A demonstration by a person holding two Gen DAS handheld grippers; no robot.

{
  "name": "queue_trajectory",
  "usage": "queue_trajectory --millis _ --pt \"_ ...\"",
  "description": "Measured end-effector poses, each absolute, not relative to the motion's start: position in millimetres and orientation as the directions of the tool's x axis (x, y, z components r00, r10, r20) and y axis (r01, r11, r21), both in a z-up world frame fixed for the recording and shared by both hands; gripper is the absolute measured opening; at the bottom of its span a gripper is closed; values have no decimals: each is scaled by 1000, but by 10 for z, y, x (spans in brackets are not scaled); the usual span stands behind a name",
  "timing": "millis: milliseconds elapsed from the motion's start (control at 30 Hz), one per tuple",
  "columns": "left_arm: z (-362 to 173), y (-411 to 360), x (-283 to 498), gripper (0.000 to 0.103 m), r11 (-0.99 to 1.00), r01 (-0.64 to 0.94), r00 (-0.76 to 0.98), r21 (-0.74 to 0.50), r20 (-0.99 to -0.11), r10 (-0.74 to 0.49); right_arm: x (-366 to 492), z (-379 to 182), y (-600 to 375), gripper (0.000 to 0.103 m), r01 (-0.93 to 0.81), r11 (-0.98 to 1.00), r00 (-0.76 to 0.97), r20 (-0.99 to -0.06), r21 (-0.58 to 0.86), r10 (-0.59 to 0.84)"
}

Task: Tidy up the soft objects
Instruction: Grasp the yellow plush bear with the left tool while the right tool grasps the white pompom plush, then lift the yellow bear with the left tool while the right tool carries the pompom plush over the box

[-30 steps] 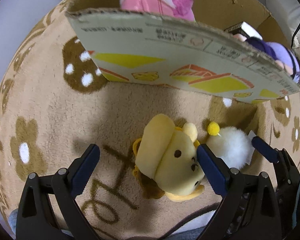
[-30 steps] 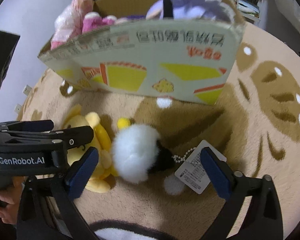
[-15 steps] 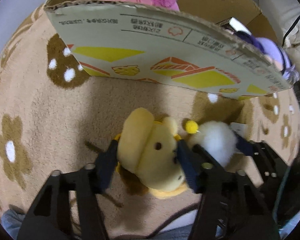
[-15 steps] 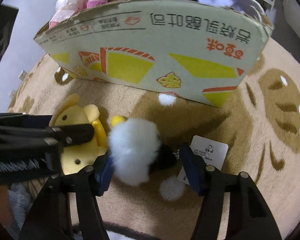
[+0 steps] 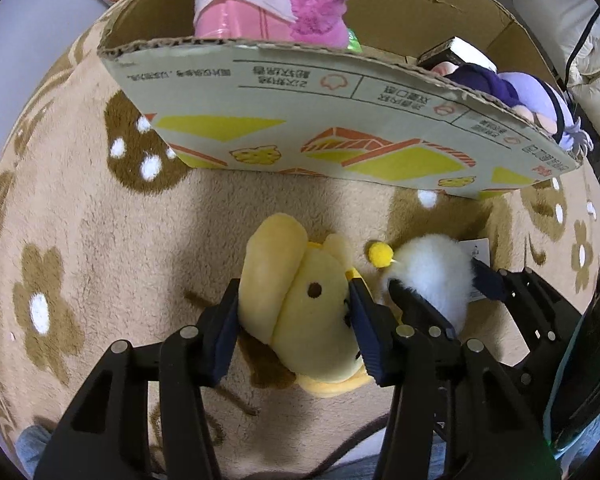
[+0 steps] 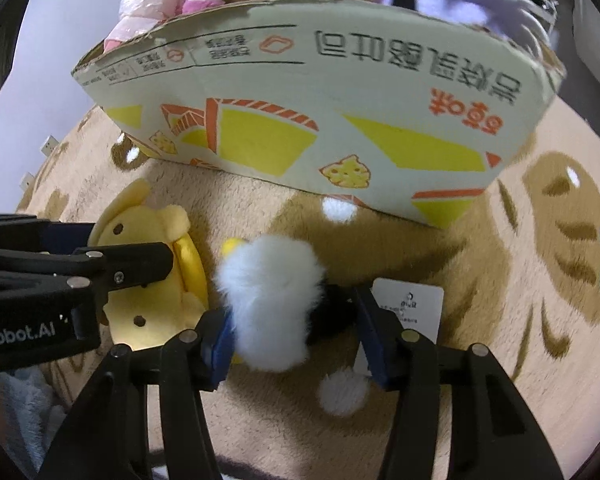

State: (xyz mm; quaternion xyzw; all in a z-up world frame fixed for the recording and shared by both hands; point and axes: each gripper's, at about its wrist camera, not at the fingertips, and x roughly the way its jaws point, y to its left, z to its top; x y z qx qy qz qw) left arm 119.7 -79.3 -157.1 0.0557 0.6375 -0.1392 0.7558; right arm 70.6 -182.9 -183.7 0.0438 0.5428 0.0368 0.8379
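Item one, my left claw: its blue pads press both flanks of the yellow plush, and the jaws are closing further onto it. The plush lies on the rug, head up toward the box, with its pale floppy ear against my left pad. From the right camera the same plush shows behind the black finger of my left claw, just beside the white one.

Item two, my right claw: jaws narrowed and gripping the white plush, one pad sunk into the fur on the left, the other against its dark part on the right. A small yellow ball sticks out at its upper left, and a loose white pom-pom lies on the rug below the right pad. A paper tag lies flat just behind that pad. In the left camera the white plush sits immediately right of the yellow one, almost touching.

Item three, the box: it stands open on the rug beyond both plushes. A pink toy fills its left end and a purple toy leans over its right edge.
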Motion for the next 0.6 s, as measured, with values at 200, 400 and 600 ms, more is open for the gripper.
queue_trajectory --millis 200,400,600 --pt "-1510 -888 1167 50 954 294 177 -60 -977 -116 709 -1808 -1831 50 -12 991 432 -893 136 128" --pt "-1339 -920 1052 50 948 318 251 9 -965 -76 632 -1670 -1937 49 17 985 476 -868 174 145" --pt "-1048 -953 929 50 945 321 354 60 -933 -61 474 -1373 -2136 49 73 969 567 -809 236 154"
